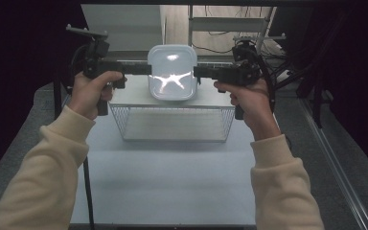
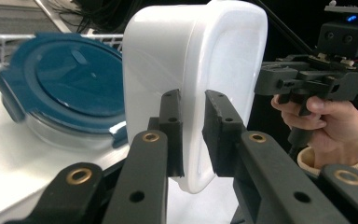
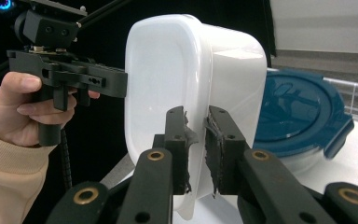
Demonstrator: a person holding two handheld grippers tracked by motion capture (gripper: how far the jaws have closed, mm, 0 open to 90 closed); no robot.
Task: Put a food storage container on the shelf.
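A white plastic container (image 1: 171, 72) is held in the air above the far part of the table, tipped on its side with its inside facing the high view. My left gripper (image 1: 149, 69) is shut on its left wall (image 2: 196, 56), one jaw inside and one outside. From the opposite side my right gripper (image 1: 195, 73) is shut on the right wall (image 3: 186, 65) in the same way. Both hands hold the grippers level, pointing at each other.
A wire basket (image 1: 172, 123) stands on the white table (image 1: 172, 182) just below the container. Behind the container a round glass dish with a blue clip lid (image 2: 70, 88) (image 3: 293, 116) rests on a white surface. Dark floor flanks the table.
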